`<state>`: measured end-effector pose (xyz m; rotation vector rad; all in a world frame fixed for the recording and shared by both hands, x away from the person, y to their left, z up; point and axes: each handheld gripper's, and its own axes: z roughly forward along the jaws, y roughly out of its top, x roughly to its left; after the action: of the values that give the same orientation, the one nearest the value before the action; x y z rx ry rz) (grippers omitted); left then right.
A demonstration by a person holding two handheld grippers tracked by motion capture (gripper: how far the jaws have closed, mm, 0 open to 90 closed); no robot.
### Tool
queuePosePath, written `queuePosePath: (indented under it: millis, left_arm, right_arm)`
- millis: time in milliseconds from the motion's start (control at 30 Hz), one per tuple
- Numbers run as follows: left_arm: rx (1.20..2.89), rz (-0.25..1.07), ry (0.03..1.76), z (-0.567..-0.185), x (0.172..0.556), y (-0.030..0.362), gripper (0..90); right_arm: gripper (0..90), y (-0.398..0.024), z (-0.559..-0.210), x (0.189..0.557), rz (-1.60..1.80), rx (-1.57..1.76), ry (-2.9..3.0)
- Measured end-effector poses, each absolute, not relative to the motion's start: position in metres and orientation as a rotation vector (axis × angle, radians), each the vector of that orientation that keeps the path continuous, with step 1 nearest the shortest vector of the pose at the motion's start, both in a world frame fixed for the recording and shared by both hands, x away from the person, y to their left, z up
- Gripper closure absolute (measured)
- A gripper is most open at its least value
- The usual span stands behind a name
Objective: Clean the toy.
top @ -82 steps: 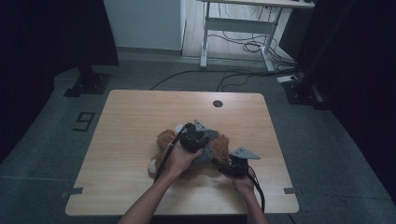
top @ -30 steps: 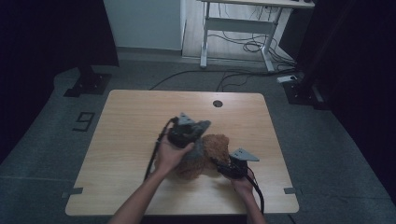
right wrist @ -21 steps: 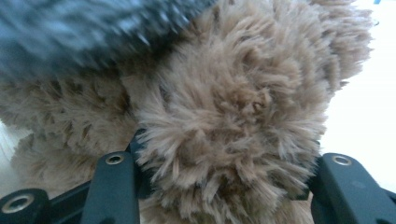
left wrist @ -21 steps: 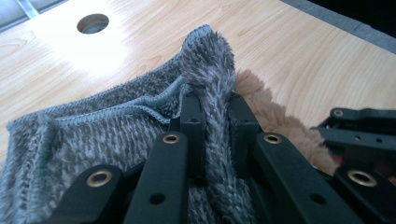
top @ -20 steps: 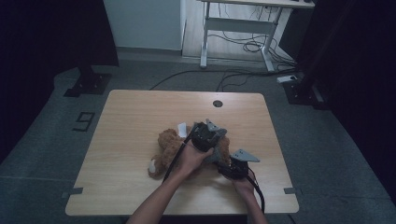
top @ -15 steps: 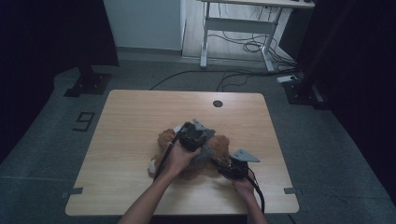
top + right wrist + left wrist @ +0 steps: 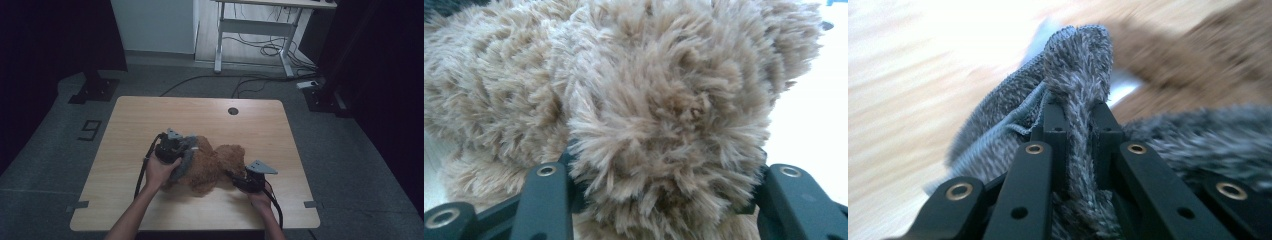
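Right gripper view: plush bear (image 7: 664,115) between hand-held gripper (image 7: 664,200) jaws

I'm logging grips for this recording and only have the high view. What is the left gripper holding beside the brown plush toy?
Observer: The left gripper is shut on a fold of grey fuzzy fabric, pinched upright between its jaws.
Operator: And the right one?
Observer: The right gripper has a thick lobe of the brown plush toy between its jaws, fur bulging over both.
Operator: Does the grey fabric have any edge detail?
Observer: Yes, a knitted ribbed edge runs along its left side, seen in the left gripper view.
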<state>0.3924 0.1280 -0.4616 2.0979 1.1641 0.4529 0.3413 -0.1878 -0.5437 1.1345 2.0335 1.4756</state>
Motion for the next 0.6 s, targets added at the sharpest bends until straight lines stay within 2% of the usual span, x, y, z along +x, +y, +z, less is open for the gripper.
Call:
queuePosePath:
  millis: [200, 333, 533, 600]
  left_arm:
    - [2.115, 0.43, 1.279, -0.482, 0.391, 0.159, 80.8]
    - [2.075, 0.284, 1.337, -0.504, 0.391, 0.174, 80.2]
    - [1.955, 0.151, 1.318, -0.503, 0.393, 0.165, 80.5]
    - [1.901, 0.07, 1.32, -0.504, 0.398, 0.167, 80.7]
  right_arm:
    - [44.9, -0.188, -0.544, 0.341, 1.481, 1.142, 2.032]
    - [45.1, -0.188, -0.544, 0.341, 1.486, 1.152, 2.03]
    - [47.3, -0.186, -0.542, 0.34, 1.53, 1.138, 2.018]
    - [47.6, -0.186, -0.541, 0.338, 1.542, 1.119, 2.019]
